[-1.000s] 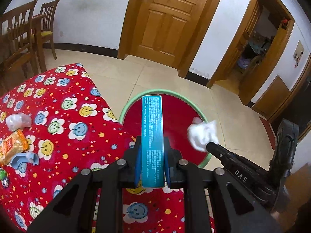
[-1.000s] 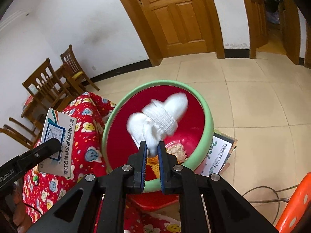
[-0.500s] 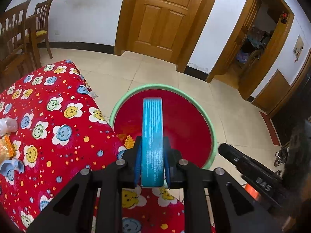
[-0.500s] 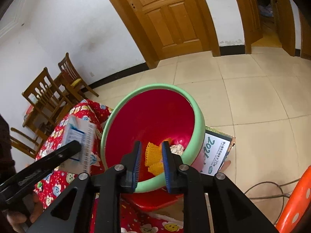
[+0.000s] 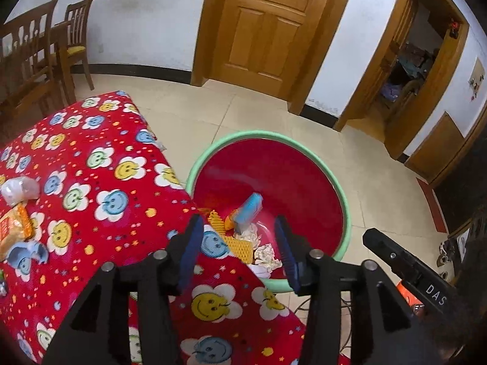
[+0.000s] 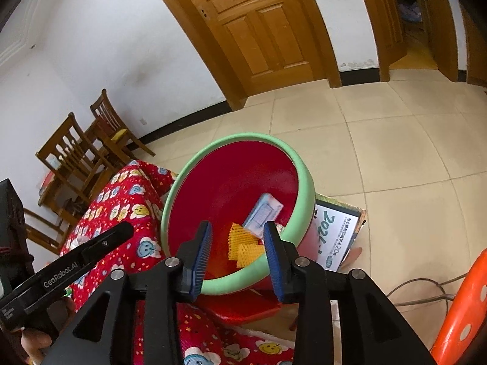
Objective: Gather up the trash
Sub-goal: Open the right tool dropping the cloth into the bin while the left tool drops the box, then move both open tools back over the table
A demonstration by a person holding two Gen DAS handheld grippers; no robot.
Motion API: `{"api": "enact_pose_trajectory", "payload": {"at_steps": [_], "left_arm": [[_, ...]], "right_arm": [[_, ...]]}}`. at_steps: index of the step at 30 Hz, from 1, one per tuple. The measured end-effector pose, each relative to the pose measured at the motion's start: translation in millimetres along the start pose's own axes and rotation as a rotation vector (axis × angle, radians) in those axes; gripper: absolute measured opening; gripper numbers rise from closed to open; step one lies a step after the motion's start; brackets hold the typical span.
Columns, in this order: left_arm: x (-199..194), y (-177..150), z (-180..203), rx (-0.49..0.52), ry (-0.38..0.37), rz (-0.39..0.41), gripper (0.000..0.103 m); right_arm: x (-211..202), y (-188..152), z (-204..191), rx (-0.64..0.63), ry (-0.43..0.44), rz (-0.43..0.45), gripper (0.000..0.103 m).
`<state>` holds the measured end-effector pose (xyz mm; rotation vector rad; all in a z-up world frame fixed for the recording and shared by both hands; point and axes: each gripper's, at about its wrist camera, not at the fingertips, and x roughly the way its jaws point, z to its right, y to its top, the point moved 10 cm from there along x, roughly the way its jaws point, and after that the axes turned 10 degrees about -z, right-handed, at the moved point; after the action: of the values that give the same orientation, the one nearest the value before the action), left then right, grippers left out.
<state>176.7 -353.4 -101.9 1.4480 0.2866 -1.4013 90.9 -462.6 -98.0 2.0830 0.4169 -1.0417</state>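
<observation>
left gripper point(image 5: 239, 245): jaws opening, nothing between the pads, released; held above the table edge, over the basin
right gripper point(image 6: 237, 254): jaws opening, empty, released; held above the basin's near rim
basin point(image 5: 342, 194): 1, red inside with a green rim, on the floor just beside the table, used as the trash bin
blue box point(image 5: 248, 210): 1, lies tilted inside the basin on the other trash; in the right wrist view it rests against the far inner wall point(image 6: 261, 213)
yellow foam nets point(image 6: 243, 243): 2 visible, in the basin bottom, touching the box
white tissue wads point(image 5: 266, 254): at least 2 in the basin, crumpled, beside the nets
table point(image 5: 100, 158): 1, covered with a red cloth printed with smiley flowers
trash still on the table: 3 countable at the left edge: crumpled white wad point(image 5: 19, 190), orange snack wrapper point(image 5: 13, 232), pale blue scrap point(image 5: 27, 254); further bits at the very edge, cannot tell what
wooden chairs point(image 5: 74, 33): 2 clear along the wall, more wood behind
doors point(image 5: 268, 27): 1 closed wooden, 1 open doorway on the right
calendar card point(image 6: 333, 237): 1, on the floor beside the basin
orange stool point(image 6: 462, 304): 1, partly visible at the right edge
</observation>
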Motion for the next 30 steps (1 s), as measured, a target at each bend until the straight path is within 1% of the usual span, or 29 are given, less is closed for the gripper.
{"api": "enact_pose_trajectory", "payload": {"at_steps": [1,6,9,14,24,30], "left_arm": [[-3,-1,-2,-0.008,0.002,0.005,0.052],[-22,-3,-18,-0.038,0.024,0.032,0.058],[-35,-5,-31,-0.060,0.043,0.049,0.059],[-58,-10,-59,-0.109,0.083,0.081,0.060],[-98,-25,-118,-0.198,0.167,0.109,0.060],[-125,-36,-155,-0.247,0.238,0.138,0.060]], "right_arm": [[-1,0,-2,-0.001,0.004,0.003,0.043],[-6,-1,-12,-0.018,0.018,0.009,0.046],[-8,-4,-21,-0.028,0.032,0.007,0.053],[-11,-9,-38,-0.058,0.044,0.004,0.054],[-11,-19,-71,-0.110,0.080,-0.012,0.058],[-12,-27,-93,-0.149,0.099,-0.023,0.058]]}}
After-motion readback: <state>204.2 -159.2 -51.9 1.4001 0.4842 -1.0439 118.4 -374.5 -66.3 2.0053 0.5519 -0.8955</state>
